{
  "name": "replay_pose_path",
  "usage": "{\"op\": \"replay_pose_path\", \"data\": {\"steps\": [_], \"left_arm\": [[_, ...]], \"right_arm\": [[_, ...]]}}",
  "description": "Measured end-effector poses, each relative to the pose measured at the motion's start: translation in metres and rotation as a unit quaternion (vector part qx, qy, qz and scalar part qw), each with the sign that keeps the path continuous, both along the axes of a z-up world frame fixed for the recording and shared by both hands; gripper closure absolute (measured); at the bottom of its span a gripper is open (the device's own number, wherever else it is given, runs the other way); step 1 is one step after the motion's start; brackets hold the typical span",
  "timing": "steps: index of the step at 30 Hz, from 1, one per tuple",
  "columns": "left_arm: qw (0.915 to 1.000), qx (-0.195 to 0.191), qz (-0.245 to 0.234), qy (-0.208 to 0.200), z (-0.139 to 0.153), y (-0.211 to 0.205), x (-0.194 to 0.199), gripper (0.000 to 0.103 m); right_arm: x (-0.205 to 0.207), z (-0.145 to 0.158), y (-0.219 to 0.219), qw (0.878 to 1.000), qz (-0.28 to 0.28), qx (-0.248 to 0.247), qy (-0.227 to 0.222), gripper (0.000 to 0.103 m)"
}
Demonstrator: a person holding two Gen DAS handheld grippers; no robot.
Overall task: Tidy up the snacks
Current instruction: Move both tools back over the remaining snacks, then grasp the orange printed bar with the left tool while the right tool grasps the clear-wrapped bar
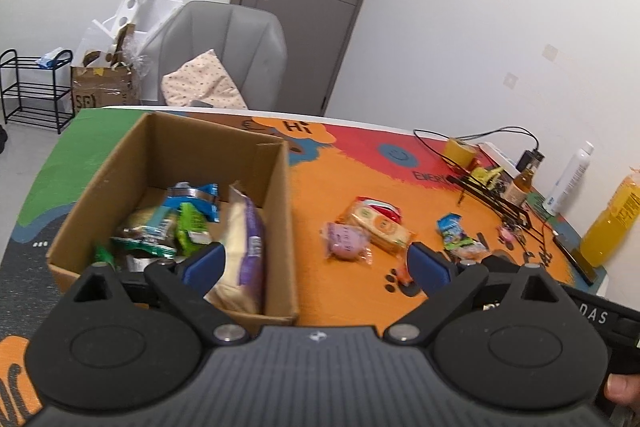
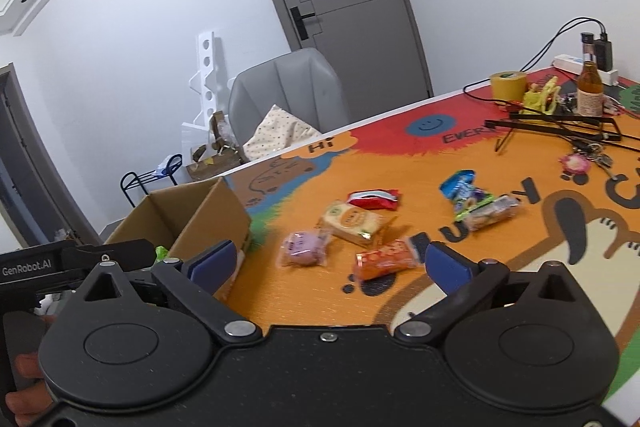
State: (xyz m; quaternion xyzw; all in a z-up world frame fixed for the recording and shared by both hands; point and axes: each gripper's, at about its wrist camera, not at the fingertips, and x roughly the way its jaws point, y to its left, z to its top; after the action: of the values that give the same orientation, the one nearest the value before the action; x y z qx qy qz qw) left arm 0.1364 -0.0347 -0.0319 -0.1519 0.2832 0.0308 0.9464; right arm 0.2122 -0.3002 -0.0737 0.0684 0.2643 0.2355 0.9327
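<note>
A brown cardboard box (image 1: pixel 276 223) stands on the left of the colourful table and holds several snack packets, among them a purple-and-cream packet (image 1: pixel 244 243). My left gripper (image 1: pixel 316 265) hovers open over the box's right wall with nothing between its fingers. Loose on the orange table lie a pink snack (image 2: pixel 302 247), a yellow cracker packet (image 2: pixel 352 221), a red packet (image 2: pixel 374 199), a blue packet (image 2: pixel 460 187) and an orange packet (image 2: pixel 384 259). My right gripper (image 2: pixel 330 265) is wide open and empty, just short of the orange packet. The box (image 2: pixel 192 215) lies to its left.
At the table's far right stand a yellow tape roll (image 2: pixel 508 85), a brown bottle (image 2: pixel 590 87), a black folding stand (image 2: pixel 560 127), cables and keys. A yellow juice bottle (image 1: pixel 612 227) and a white spray can (image 1: pixel 570 179) stand near the wall. A grey chair (image 1: pixel 224 43) is behind the table.
</note>
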Motion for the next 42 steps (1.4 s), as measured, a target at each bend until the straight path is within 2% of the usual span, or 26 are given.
{"op": "replay_pose_path", "data": {"steps": [11,17,20,22,28,33,42], "left_arm": [[0.9988,0.009,-0.048,-0.005,-0.003,-0.043,0.016,0.006],[0.9982,0.01,-0.058,-0.007,-0.01,-0.063,0.03,0.007],[0.9981,0.009,-0.061,-0.004,-0.015,-0.072,0.039,0.008],[0.9979,0.008,-0.064,-0.001,-0.019,-0.078,0.046,0.009],[0.9972,0.009,-0.074,0.009,-0.03,-0.093,0.065,0.014],[0.9967,0.01,-0.078,0.022,-0.042,-0.102,0.084,0.02],[0.9952,0.01,-0.082,0.051,-0.064,-0.115,0.115,0.025]], "right_arm": [[0.006,-0.004,-0.03,1.0,-0.03,0.001,-0.002,0.0],[0.017,-0.007,-0.051,0.998,-0.055,0.01,-0.002,0.002],[0.025,-0.012,-0.061,0.998,-0.064,0.02,0.005,0.009],[0.031,-0.015,-0.067,0.997,-0.068,0.025,0.012,0.019],[0.049,-0.027,-0.076,0.996,-0.075,0.033,0.03,0.034],[0.063,-0.036,-0.083,0.995,-0.077,0.04,0.044,0.039],[0.084,-0.049,-0.088,0.994,-0.076,0.041,0.065,0.04]]}}
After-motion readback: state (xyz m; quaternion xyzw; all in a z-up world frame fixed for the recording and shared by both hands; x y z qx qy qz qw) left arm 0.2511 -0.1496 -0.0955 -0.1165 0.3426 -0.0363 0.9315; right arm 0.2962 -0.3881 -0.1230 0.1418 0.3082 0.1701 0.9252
